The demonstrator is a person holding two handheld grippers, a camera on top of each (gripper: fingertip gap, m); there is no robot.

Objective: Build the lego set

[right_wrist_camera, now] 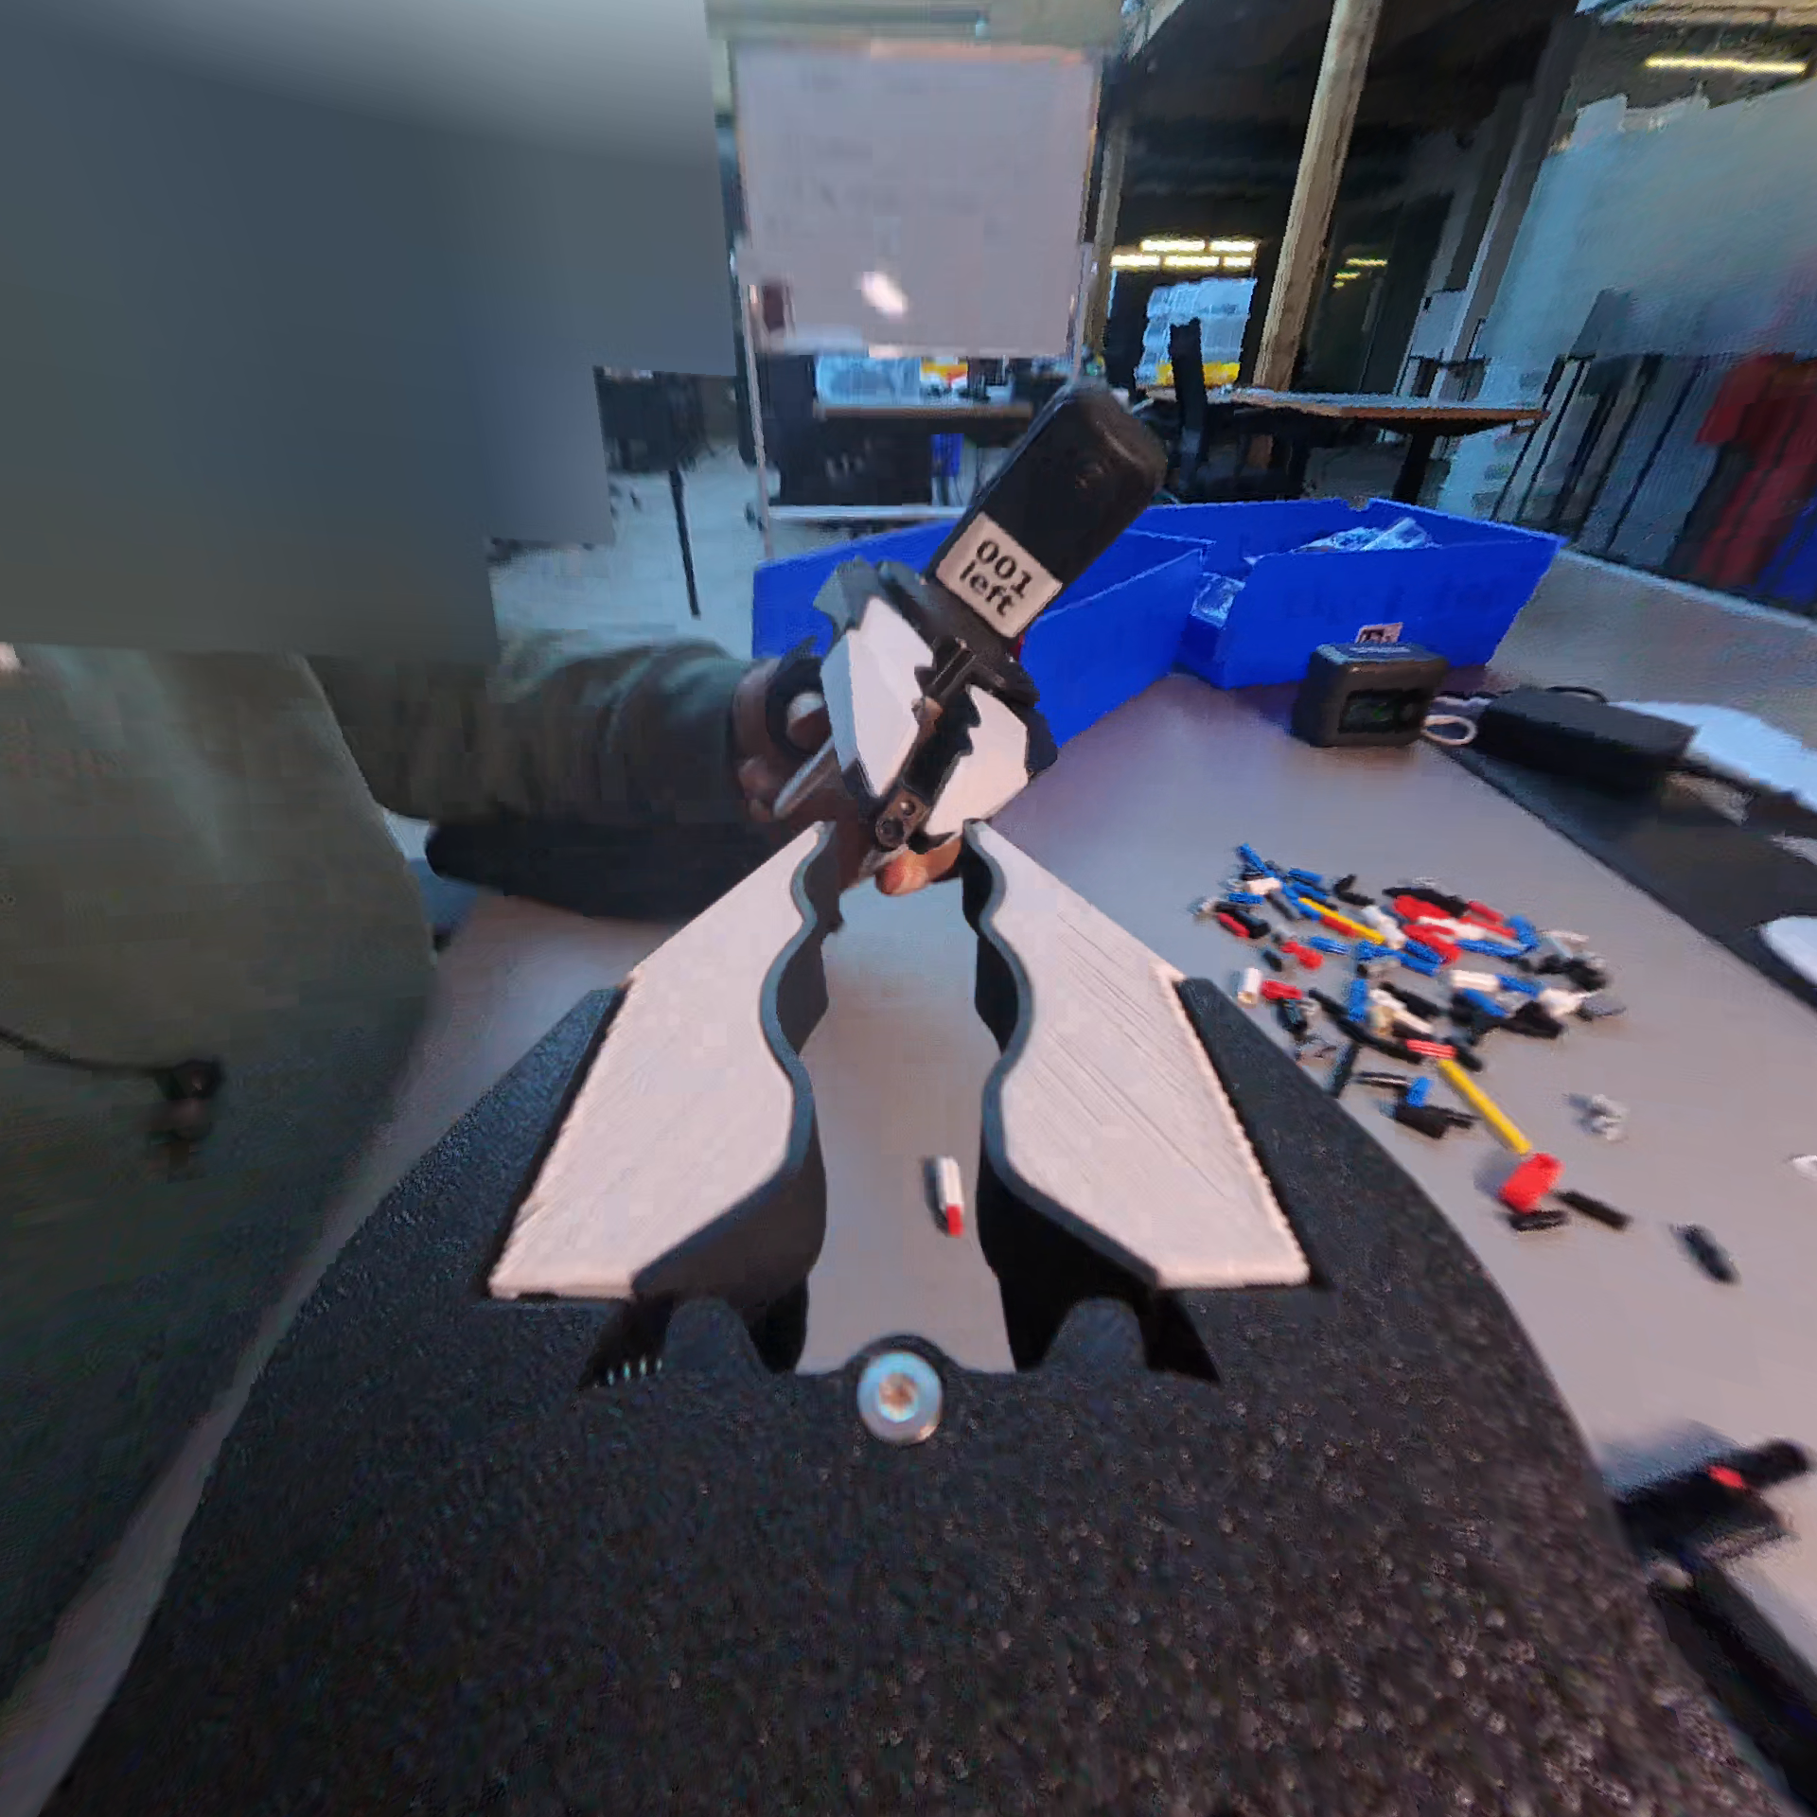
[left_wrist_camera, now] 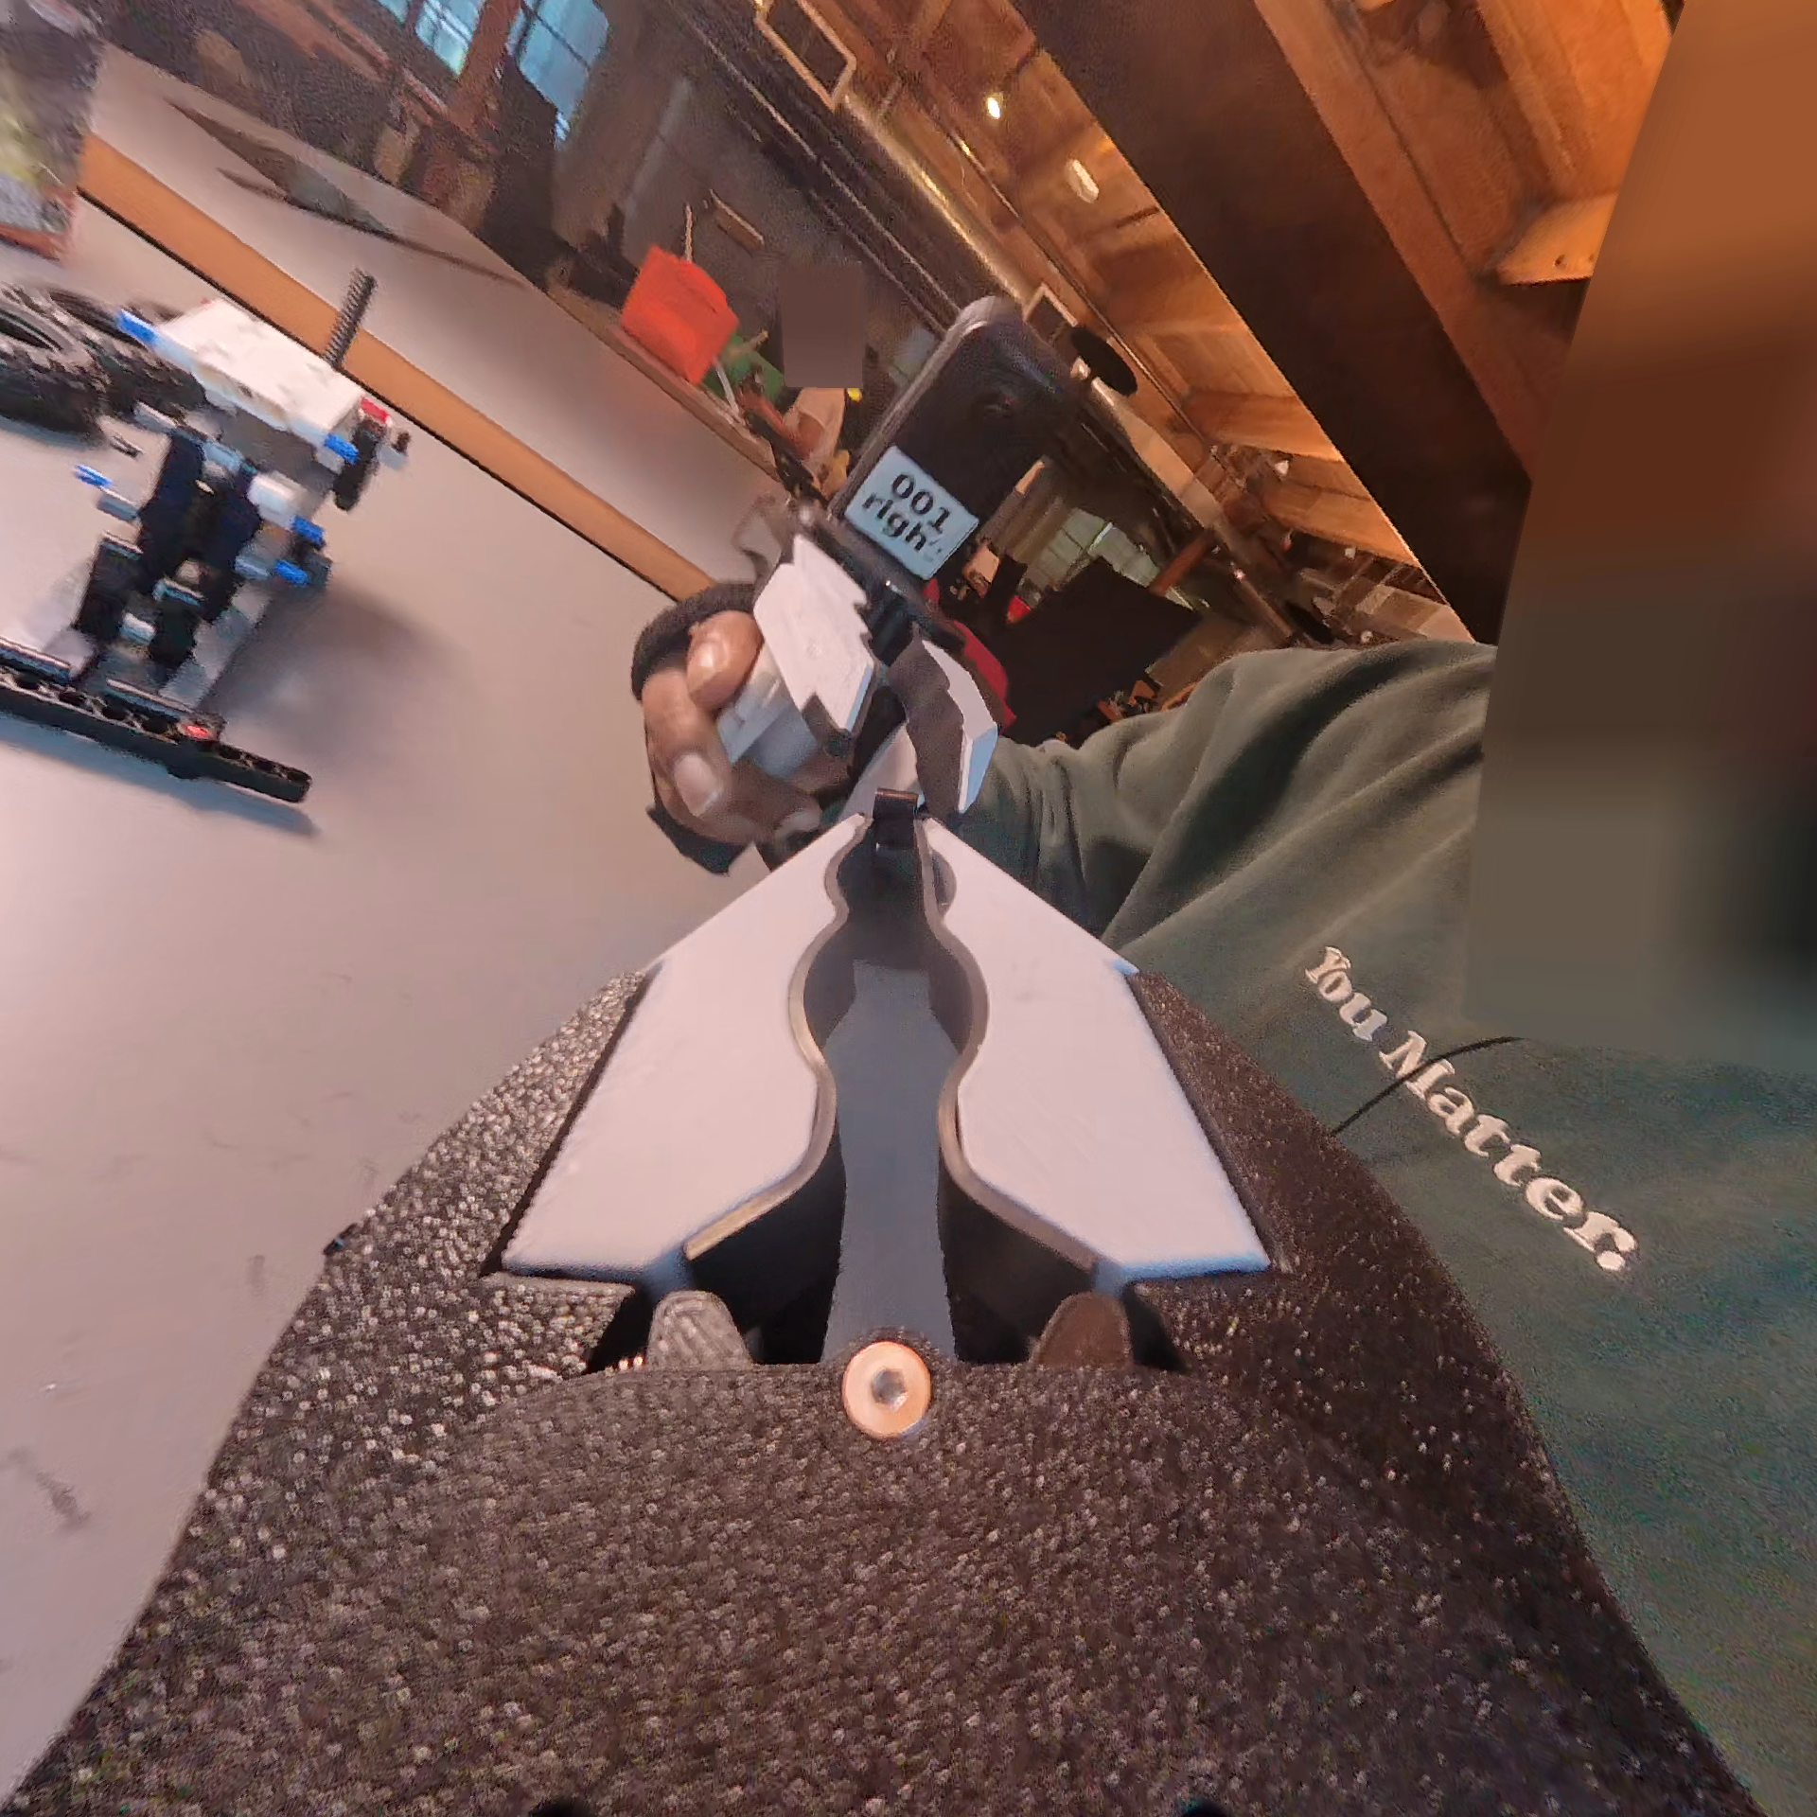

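My left gripper [left_wrist_camera: 897, 836] is shut on a small black lego piece [left_wrist_camera: 893, 811], held up in the air. In the right wrist view the left gripper [right_wrist_camera: 905, 816] points toward the camera with the black piece [right_wrist_camera: 900, 821] at its tips. My right gripper [right_wrist_camera: 895, 853] is open and empty, its tips on either side of the left gripper's tips and the piece. It shows in the left wrist view [left_wrist_camera: 875, 777], held by a hand [left_wrist_camera: 688, 728]. A partly built white, black and blue lego model [left_wrist_camera: 236, 462] stands on the grey table [left_wrist_camera: 393, 885] at the left.
A pile of loose red, blue, black and white lego pieces [right_wrist_camera: 1396, 983] lies on the table to the right. A small white and red piece [right_wrist_camera: 946, 1195] lies below my right gripper. Blue bins [right_wrist_camera: 1377, 580] and a black device [right_wrist_camera: 1367, 693] stand behind. Black tyres [left_wrist_camera: 49, 364] lie beside the model. The grippers are tip to tip, or close to it.
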